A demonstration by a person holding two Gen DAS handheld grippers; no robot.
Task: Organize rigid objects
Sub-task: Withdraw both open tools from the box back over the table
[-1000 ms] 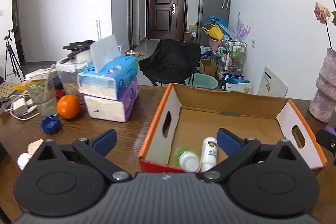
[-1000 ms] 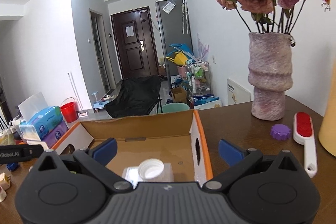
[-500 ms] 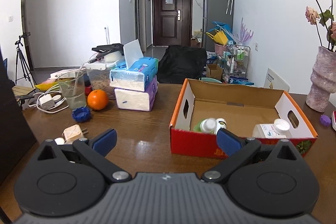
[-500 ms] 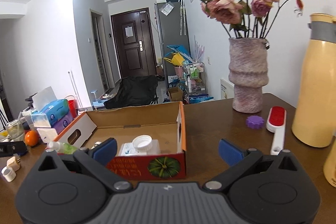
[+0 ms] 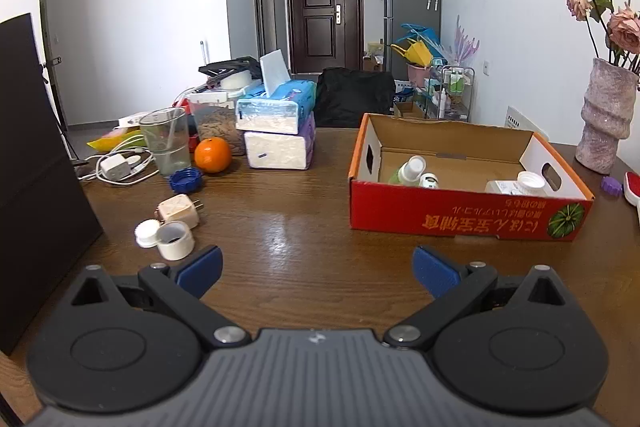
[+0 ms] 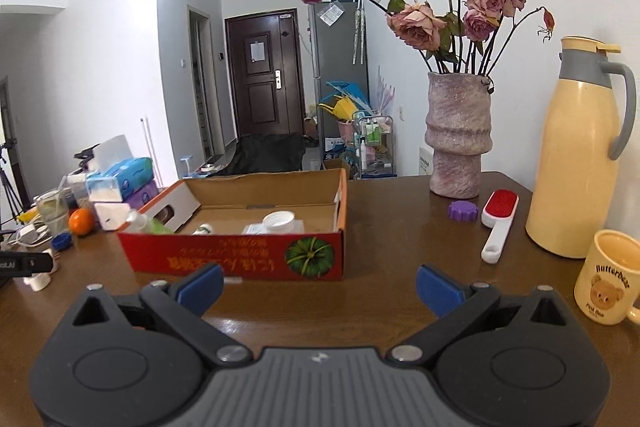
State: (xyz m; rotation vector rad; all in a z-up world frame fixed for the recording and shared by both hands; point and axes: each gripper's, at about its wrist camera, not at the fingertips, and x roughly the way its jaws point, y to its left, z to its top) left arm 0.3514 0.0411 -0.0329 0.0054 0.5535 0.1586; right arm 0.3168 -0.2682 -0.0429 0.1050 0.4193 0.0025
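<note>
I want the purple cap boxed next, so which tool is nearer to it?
Right. The right tool has the purple cap ahead, slightly right; for the left tool it lies far right, beyond the box.

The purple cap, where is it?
In the right wrist view, the purple cap lies on the table right of the cardboard box, between the vase and the red-and-white brush.

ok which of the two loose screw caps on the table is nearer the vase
The purple cap, lying right of the box beside the vase. The blue cap sits far left, by the orange.
</note>
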